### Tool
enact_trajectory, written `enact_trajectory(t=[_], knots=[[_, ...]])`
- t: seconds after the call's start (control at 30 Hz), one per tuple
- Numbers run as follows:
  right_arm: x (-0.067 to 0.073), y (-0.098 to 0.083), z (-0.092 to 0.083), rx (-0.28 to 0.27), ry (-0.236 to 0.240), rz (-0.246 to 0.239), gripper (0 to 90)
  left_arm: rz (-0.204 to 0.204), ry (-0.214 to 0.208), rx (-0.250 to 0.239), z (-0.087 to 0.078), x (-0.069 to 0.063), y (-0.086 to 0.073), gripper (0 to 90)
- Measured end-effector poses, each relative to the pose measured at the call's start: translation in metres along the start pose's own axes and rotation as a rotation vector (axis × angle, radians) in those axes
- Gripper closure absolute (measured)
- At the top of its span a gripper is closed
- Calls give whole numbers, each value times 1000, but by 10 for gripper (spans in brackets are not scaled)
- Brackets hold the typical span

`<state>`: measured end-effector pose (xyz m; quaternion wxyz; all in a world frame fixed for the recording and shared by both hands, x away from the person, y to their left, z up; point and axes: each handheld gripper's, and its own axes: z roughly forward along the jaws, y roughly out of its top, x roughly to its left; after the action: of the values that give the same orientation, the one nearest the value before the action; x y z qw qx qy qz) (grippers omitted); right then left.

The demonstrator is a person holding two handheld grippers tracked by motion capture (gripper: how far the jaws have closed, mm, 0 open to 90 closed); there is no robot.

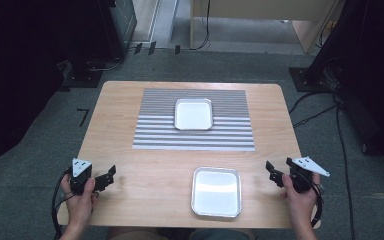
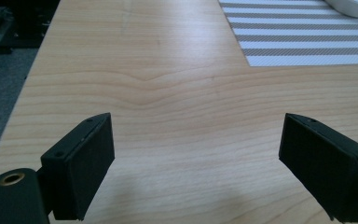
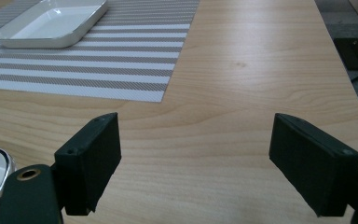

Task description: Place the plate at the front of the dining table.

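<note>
Resting near the table's (image 1: 145, 190) front edge, both grippers stand with jaws spread wide and nothing between them: the left gripper (image 1: 106, 178) at about 8 o'clock, the right gripper (image 1: 275, 175) at about 4 o'clock. Nearest the right one lies a metal tray (image 1: 216, 191) at 6 o'clock, close to the front edge and just beside that gripper. A white dish (image 1: 194, 114) sits on a striped mat (image 1: 195, 137) toward 12 o'clock, well apart from both.

The tray looks light, stiff and thin-walled, with a polished, likely slippery surface; its raised rim at the 3 o'clock side seems the best place to pinch. It may skid on the bare wood if pushed rather than lifted. Open wood lies between tray and mat, giving free room to move; the front edge is close, so any slide toward 6 o'clock risks a drop.
</note>
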<state>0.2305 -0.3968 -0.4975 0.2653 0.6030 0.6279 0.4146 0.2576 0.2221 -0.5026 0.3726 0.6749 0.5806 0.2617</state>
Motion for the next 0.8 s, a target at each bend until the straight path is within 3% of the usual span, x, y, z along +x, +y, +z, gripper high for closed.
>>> enact_trajectory(t=[0.37,0.8], knots=[[-15,-13,-12,13,-34,10,165,-36,26,20,-8,26,-13,103],[-33,-33,-26,43,-78,25,166,2,54,45,-18,41,-20,103]])
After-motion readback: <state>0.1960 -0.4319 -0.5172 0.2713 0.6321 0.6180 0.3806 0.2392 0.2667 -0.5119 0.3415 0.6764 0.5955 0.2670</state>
